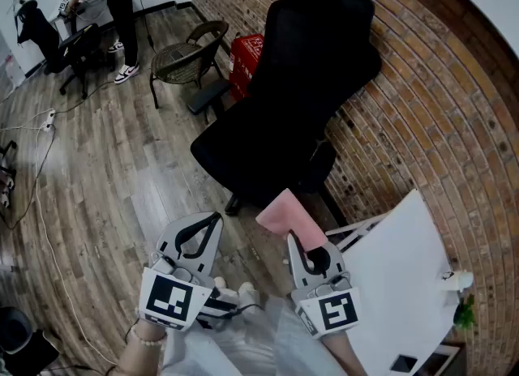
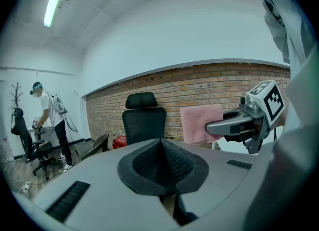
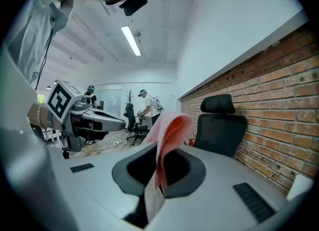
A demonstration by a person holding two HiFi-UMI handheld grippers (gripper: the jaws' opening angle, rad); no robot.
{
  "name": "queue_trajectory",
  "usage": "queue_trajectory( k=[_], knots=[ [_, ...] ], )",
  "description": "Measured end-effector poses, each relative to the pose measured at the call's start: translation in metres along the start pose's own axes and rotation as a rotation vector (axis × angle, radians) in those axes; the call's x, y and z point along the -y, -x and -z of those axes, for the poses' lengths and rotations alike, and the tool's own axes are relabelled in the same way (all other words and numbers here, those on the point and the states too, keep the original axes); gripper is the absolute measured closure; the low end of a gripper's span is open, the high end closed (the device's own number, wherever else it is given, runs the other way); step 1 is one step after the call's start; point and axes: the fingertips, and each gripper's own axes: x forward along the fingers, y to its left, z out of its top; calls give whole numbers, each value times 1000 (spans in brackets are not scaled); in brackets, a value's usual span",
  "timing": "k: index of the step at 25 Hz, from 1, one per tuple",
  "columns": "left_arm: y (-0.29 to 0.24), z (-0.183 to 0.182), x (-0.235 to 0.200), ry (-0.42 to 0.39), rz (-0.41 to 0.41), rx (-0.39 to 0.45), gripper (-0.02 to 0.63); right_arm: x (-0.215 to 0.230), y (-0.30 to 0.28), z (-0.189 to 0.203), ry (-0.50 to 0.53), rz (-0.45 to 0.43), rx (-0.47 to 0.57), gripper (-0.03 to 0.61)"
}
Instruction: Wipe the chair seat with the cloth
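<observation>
A black office chair with a headrest stands against the brick wall; its seat faces me. It also shows as the chair in the left gripper view and the chair in the right gripper view. My right gripper is shut on a pink cloth, which stands up from the jaws just short of the seat's front edge. The cloth fills the jaw line in the right gripper view, and the cloth hangs ahead in the left one. My left gripper is shut and empty, left of the cloth.
A white table stands at the right by the brick wall. A wicker chair and a red box sit behind the office chair. A person works at a desk far left. Cables trail over the wood floor.
</observation>
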Motion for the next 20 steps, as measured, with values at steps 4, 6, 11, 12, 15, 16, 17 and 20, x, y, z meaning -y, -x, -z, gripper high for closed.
queue_trajectory(
  k=[4,6,11,12,15,16,17,20],
  knots=[
    [-2,0,-6,-3,2,0,595,-1,-6,-2,2,0,1,528],
    [-2,1,-8,-5,4,0,595,-2,-9,-2,3,0,0,528],
    [-5,1,-16,-6,5,1,595,-1,-16,-4,-6,6,5,528],
    [-5,0,-18,-7,2,1,595,0,-17,-5,-16,9,11,528],
    [-5,1,-26,-17,-2,-3,595,1,-23,-8,-31,18,21,528],
    [-4,2,-30,-22,-4,-11,595,-1,-26,-10,-29,18,21,528],
    [-2,4,-35,-28,-9,-21,595,-4,-29,-11,-24,17,23,528],
    [0,9,-49,-51,-15,-37,595,-14,-40,-17,-13,7,28,528]
  ],
)
